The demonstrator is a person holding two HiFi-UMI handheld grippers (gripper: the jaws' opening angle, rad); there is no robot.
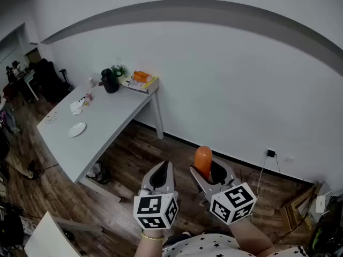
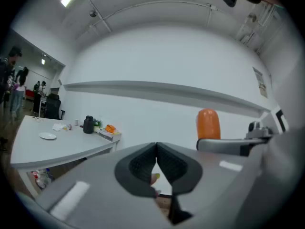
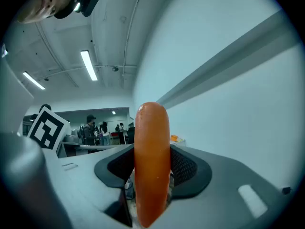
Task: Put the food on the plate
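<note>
Right gripper jaws grasp orange food, left gripper jaws clenched, plate well apart.

The white table at far left carries a plate, crumpled tissue, a black jug and books.

The food stands upright between the jaws of the right tool, gripped there and reaching past their tips. The left tool sits just to its left, jaws together with nothing between them. The surface lies well ahead and to the left of both tools. On it, the plate is nearest the tools, crumpled paper lies beyond it, and a jug stands at the far end with a stack of books to its right. The wall runs behind the surface, and the floor lies below the tools.
</note>
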